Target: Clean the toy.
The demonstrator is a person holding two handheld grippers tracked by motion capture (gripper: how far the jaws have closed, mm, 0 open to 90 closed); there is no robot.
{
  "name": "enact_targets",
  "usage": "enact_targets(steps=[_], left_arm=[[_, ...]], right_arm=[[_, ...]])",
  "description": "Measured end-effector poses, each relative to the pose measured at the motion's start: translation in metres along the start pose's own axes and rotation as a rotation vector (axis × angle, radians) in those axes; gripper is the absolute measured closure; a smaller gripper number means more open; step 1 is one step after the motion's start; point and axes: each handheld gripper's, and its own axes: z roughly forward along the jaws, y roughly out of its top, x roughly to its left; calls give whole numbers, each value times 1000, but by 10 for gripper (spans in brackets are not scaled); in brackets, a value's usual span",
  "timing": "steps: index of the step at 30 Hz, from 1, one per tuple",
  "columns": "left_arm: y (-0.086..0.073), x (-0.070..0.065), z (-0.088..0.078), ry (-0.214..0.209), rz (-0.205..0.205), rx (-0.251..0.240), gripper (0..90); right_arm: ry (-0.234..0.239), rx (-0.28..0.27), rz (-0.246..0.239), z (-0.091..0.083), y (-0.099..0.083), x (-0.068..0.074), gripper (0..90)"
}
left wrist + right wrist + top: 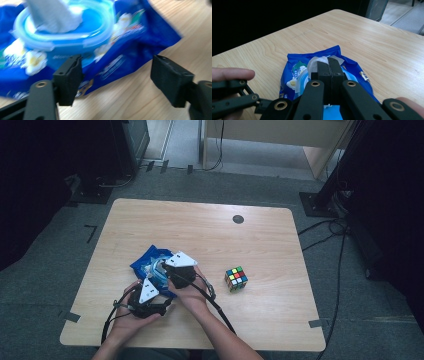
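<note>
We are holding the right gripper (329,66) over the blue wipes pack (297,68), its two jaws pressed flat together on the white wipe (315,62) that is sticking up from the pack's opening. The pack is lying directly beneath and ahead of these jaws. Our left gripper (116,76) is standing with its jaws wide apart and nothing between them; the pack's corner (140,47) is lying just beyond the gap, and the light-blue lid ring (62,37) is sitting ahead of the left-hand jaw. From above, both grippers are crowding over the pack (150,259), with a colour cube (236,278) lying well apart to the right on the wooden table (200,225). Grey carpet and cables are surrounding the table. The left gripper view is blurring, so we cannot read the print on the pack, and the jaws are hiding where the wipe leaves the opening.
</note>
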Motion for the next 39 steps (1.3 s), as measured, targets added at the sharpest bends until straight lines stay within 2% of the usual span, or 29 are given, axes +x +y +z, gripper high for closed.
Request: enact_targets(steps=[1, 3, 6, 11, 15, 17, 19, 23, 29, 32, 36, 37, 39], left_arm=[[-2, 8, -2, 5, -38, -2, 339], [-4, 13, -3, 16, -49, 6, 389], [-6, 22, -3, 13, -95, 16, 433], [-4, 23, 4, 28, -105, 74, 495], [-4, 28, 5, 19, -151, 83, 516], [-3, 30, 6, 45, -172, 85, 534], [-3, 31, 6, 49, -178, 87, 538], [-2, 33, 7, 62, -202, 84, 544], [-2, 38, 9, 92, -212, 87, 544], [-1, 41, 9, 115, -228, 88, 541], [-1, 42, 10, 128, -235, 87, 530], [-1, 42, 10, 135, -239, 88, 525], [-1, 42, 10, 143, -239, 90, 523]], right_arm=[[2, 3, 5, 0, -1, -1, 900], [0, 3, 7, -1, -2, -3, 900], [5, 5, 18, -1, -3, -4, 900], [10, 9, 15, -2, -3, -3, 900], [5, 1, 16, -5, -1, -4, 900], [-6, -22, 18, -10, 2, -5, 900], [-10, -34, 18, -12, 3, -6, 900], [-20, -87, 17, -27, 12, -11, 900], [-35, -120, 19, -44, 17, -20, 900], [-45, -137, 17, -59, 20, -25, 900], [-51, -162, -14, -80, 24, -26, 900], [-50, -176, -23, -92, 24, -26, 900], [-49, -184, -25, -97, 25, -27, 900]])
